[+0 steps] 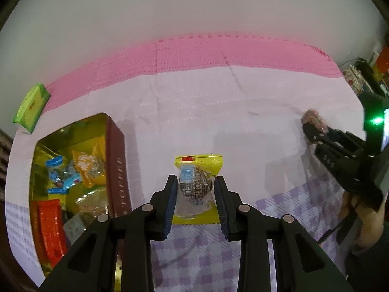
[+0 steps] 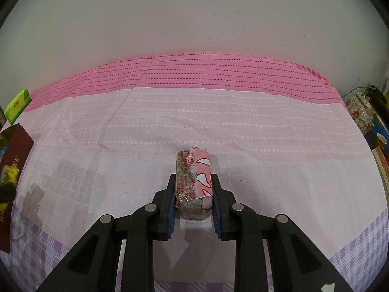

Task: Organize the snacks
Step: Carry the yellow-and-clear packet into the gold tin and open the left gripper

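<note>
Already the yellow snack packet sits clamped between the left gripper pads, long axis running straight ahead along the fingers. Its likely home, the open toffee tin, lies just to the left. Well apart, the right gripper grips a pink-wrapped snack, lengthwise too.

cloth: looking woven, matt
tin: showing glossy metal
yellow wrapper: shining, plastic film
pink wrapper: glinting, crinkled

Green tissue pack on pink cloth; floral kettle beyond.
</note>
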`<state>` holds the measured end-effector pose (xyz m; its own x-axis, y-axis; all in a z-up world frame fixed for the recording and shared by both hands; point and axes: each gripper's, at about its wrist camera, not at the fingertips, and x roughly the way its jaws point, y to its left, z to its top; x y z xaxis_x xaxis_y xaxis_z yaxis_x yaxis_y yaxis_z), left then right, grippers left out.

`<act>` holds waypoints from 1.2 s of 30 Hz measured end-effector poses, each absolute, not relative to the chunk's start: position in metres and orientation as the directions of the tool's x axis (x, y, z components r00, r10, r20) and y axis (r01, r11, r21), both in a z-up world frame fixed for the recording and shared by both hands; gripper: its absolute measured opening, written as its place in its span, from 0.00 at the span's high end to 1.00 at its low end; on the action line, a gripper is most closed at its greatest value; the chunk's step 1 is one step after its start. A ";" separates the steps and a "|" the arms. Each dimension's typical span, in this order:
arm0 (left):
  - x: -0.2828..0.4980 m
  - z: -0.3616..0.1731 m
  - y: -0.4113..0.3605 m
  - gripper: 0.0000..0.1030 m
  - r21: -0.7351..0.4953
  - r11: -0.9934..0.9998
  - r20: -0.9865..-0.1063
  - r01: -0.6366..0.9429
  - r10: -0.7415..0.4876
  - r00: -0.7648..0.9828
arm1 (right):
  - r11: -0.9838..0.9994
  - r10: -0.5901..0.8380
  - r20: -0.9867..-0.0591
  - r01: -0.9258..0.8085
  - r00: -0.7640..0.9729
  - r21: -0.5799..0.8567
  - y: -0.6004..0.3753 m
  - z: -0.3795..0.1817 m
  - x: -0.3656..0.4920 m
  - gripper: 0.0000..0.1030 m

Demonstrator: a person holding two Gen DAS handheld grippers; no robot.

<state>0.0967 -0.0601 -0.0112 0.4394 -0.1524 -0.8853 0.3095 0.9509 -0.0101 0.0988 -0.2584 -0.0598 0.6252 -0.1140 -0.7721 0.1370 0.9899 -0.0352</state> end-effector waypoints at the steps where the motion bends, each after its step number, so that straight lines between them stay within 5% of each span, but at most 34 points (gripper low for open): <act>1: 0.096 -0.008 -0.059 0.69 -0.010 0.951 -0.883 0.308 -0.153 0.444 | 0.990 -0.114 -0.772 0.137 0.625 -0.035 -0.258 -0.060 0.099 0.78; 21: 0.093 0.030 0.053 0.69 0.057 0.993 -0.856 0.102 -0.004 0.517 | 0.990 -0.113 -0.772 0.137 0.626 -0.034 -0.258 -0.060 0.099 0.77; 36: 0.085 -0.005 0.108 0.69 0.051 0.999 -0.892 -0.002 0.046 0.450 | 0.990 -0.114 -0.772 0.136 0.626 -0.035 -0.258 -0.060 0.099 0.77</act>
